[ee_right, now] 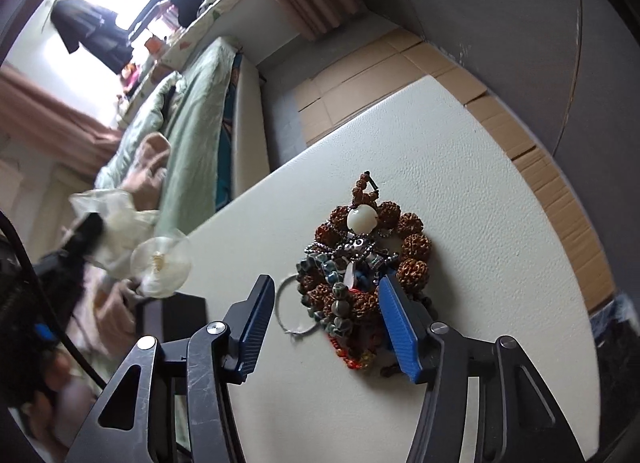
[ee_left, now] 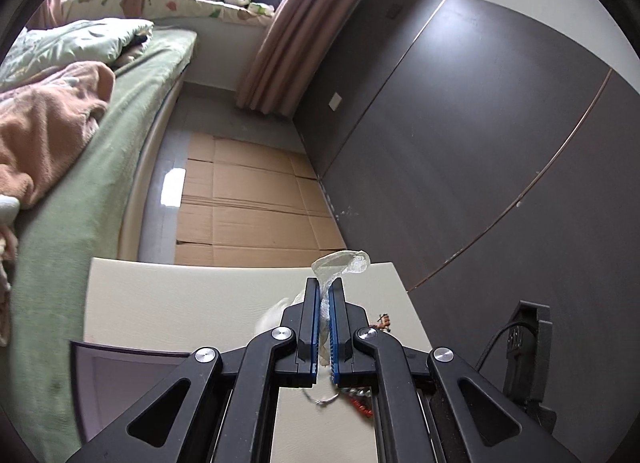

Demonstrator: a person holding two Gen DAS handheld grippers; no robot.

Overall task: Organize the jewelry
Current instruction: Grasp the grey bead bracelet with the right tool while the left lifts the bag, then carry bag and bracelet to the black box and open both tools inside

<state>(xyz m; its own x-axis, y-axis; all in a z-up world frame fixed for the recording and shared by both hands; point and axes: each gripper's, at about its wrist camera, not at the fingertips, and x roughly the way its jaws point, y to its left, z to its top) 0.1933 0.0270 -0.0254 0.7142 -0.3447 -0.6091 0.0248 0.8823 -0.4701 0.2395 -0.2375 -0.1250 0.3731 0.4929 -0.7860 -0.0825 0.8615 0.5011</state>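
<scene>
My left gripper (ee_left: 325, 287) is shut on a clear plastic bag (ee_left: 340, 263) and holds it above the white table (ee_left: 180, 303). The same bag (ee_right: 156, 263) shows blurred at the left of the right wrist view, off the table's left edge. A pile of jewelry (ee_right: 356, 267) lies on the table (ee_right: 480, 263): a brown seed-bead bracelet (ee_right: 412, 247) with a white bead (ee_right: 361, 219), grey-green stone beads, a silver chain and a thin wire ring (ee_right: 288, 307). My right gripper (ee_right: 328, 287) is open just above the pile, its fingers on either side of it.
A dark box (ee_left: 120, 375) stands at the table's left front corner. A bed (ee_left: 100, 143) with green bedding lies to the left. Flattened cardboard (ee_left: 248, 203) covers the floor beyond the table. A dark wardrobe wall (ee_left: 480, 143) runs along the right.
</scene>
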